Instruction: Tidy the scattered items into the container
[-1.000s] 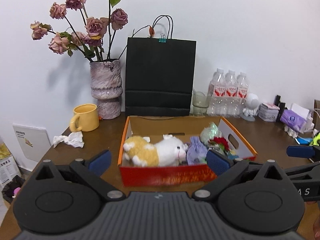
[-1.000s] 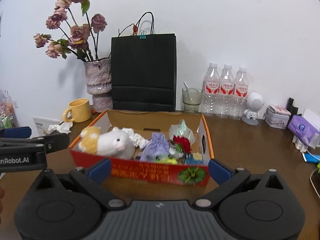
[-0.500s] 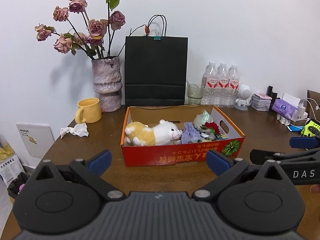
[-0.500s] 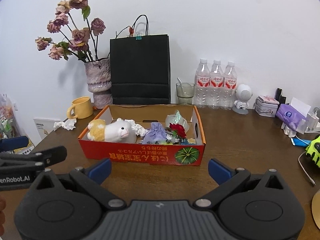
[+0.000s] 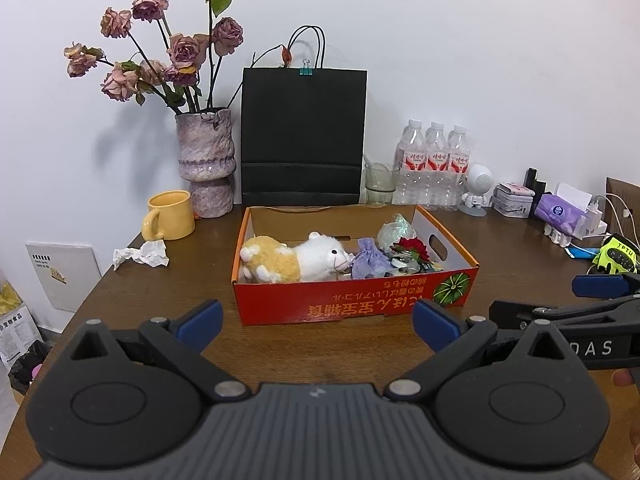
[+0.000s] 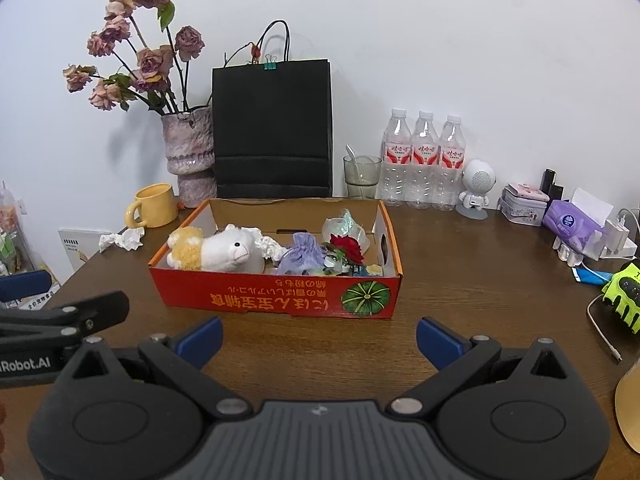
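Note:
A red and orange cardboard box (image 5: 352,308) (image 6: 276,298) sits mid-table. In it lie a white and yellow plush toy (image 5: 296,258) (image 6: 218,250), a purple pouch (image 5: 370,262) (image 6: 302,256), a red flower (image 6: 348,246) and small bits. My left gripper (image 5: 316,322) is open and empty, held back from the box's front wall. My right gripper (image 6: 318,338) is open and empty, also in front of the box. Each gripper shows at the edge of the other's view.
A crumpled white tissue (image 5: 140,254) lies left of the box, by a yellow mug (image 5: 168,216). Behind stand a vase of dried roses (image 5: 206,160), a black paper bag (image 5: 302,136), a glass and water bottles (image 5: 434,168). Tissue pack, charger and a green glove (image 6: 624,296) lie right.
Both grippers have pulled back from the box, which now looks smaller and farther. Both stay open and empty. The box's contents have not moved.

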